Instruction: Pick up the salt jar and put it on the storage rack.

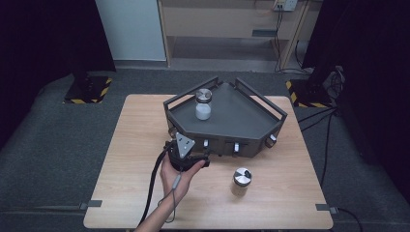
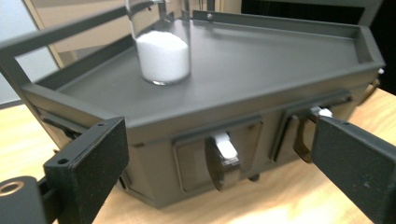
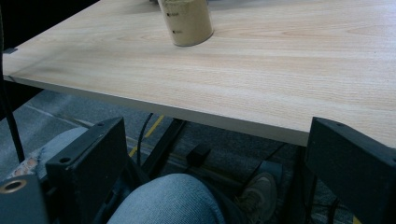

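Before the dark tray (image 1: pixel 227 123), left gripper (image 1: pixel 186 153) jaws wide, right gripper (image 3: pixel 219 163) wide below table (image 3: pixel 261 79)

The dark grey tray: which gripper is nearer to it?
Left. The left gripper is open right at the tray front; the right gripper is open below the table edge.

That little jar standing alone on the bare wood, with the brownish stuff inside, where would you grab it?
Probably the straight glass body of the brown-filled jar, just under its metal lid, coming in level from the person's side. It stands upright on the table with open wood all around, so open jaws could straddle its round sides. The lid looks wider and smoother.
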`<action>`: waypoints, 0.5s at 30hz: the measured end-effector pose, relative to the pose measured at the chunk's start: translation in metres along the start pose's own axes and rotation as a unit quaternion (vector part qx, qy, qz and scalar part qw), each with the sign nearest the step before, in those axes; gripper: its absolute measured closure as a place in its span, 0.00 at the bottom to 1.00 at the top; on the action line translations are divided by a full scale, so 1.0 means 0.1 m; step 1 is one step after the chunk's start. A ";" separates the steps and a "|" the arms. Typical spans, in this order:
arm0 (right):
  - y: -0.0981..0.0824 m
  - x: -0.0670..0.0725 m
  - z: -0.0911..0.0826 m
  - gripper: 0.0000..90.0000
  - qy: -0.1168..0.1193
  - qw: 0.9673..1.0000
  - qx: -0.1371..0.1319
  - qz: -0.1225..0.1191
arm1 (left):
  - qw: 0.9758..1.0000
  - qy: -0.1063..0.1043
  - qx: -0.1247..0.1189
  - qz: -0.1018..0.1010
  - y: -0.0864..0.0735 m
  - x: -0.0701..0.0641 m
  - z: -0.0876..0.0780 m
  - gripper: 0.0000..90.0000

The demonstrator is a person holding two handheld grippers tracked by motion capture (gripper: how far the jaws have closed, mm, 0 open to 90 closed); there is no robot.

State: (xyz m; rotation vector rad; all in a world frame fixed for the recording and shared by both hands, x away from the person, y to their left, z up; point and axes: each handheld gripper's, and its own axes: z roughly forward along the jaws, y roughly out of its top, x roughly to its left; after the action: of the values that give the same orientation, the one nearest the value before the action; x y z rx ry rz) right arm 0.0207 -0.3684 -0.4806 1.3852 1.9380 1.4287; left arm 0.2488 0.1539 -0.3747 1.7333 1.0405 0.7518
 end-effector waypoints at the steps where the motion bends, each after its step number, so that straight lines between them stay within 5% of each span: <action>1: 0.00 0.00 0.00 0.07 0.000 1.000 0.000 0.000 | 1.000 0.000 0.001 -0.001 -0.02 -0.01 -0.02 0.04; 15: 0.00 0.02 0.01 0.07 0.008 1.000 0.001 -0.006 | 1.000 -0.003 -0.005 -0.026 -0.38 -0.15 -0.21 0.04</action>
State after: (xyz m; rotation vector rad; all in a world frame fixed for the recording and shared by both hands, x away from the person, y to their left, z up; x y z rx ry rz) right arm 0.0204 -0.3661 -0.4802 1.3648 1.9544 1.4385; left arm 0.2127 0.1561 -0.4027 1.6928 1.0707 0.7175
